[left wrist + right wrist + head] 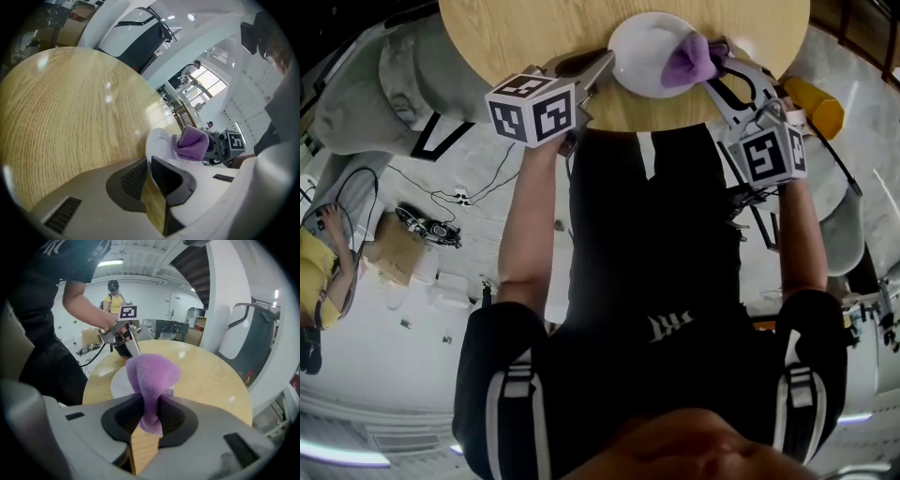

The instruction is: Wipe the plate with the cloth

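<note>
A white plate (645, 52) lies near the front edge of the round wooden table (516, 37). My left gripper (602, 69) is shut on the plate's near-left rim (157, 140), and its jaws (150, 161) pinch the edge. My right gripper (713, 71) is shut on a purple cloth (688, 61), which bunches up from between its jaws (150, 401). The cloth (152, 373) hangs over the right side of the plate (122, 380); whether it touches the plate I cannot tell. In the right gripper view the left gripper (126, 341) shows at the plate's far side.
A yellow object (814, 105) sits at the right beside the table. Grey chairs (356, 103) stand around it, one (248, 348) beyond the table's far side. A person in yellow (319, 272) sits at the left, with cables (431, 225) on the floor.
</note>
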Demonstrator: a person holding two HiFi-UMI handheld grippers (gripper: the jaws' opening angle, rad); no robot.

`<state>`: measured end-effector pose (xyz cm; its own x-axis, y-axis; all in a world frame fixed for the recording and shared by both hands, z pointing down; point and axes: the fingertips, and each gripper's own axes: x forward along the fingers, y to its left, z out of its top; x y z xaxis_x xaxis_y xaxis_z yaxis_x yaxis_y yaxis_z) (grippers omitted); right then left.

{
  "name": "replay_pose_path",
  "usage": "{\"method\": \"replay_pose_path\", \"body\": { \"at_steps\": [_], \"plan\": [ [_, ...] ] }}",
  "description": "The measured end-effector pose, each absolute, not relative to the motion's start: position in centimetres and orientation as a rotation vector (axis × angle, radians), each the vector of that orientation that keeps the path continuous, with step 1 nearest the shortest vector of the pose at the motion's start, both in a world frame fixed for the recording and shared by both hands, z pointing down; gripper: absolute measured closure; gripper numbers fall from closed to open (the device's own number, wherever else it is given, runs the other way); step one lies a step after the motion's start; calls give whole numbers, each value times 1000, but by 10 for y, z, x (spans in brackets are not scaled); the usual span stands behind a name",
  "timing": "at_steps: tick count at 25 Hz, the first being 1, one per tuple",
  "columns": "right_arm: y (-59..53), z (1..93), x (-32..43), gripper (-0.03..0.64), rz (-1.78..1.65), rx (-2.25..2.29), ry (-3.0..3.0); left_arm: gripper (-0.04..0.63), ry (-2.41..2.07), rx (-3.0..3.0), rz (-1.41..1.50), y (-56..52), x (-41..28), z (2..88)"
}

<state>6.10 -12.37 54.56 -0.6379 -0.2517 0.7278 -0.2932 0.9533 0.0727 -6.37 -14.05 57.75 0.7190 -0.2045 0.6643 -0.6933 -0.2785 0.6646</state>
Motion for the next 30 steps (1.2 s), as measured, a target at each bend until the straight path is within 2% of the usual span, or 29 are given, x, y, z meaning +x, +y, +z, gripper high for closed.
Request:
{"method": "replay_pose_path", "body": {
  "at_steps": [5, 11, 14, 23, 30],
  "plan": [
    [-125, 533, 69, 531, 57, 442, -2268, 554, -706, 1826, 560, -142, -64, 577],
    [-110, 524, -25, 531, 51, 281, -2485, 554, -710, 1824, 567, -143, -72, 580],
    [-107, 538, -45, 531, 40, 197, -2512, 554, -708, 1817, 567, -144, -65, 579],
    [-106, 556, -40, 531, 43, 172, -2442, 554, -702, 1823, 567, -139, -84, 585],
    [-115, 547, 31, 531, 68, 276, -2373, 554, -700, 1828, 567, -141, -61, 576]
  ]
}}
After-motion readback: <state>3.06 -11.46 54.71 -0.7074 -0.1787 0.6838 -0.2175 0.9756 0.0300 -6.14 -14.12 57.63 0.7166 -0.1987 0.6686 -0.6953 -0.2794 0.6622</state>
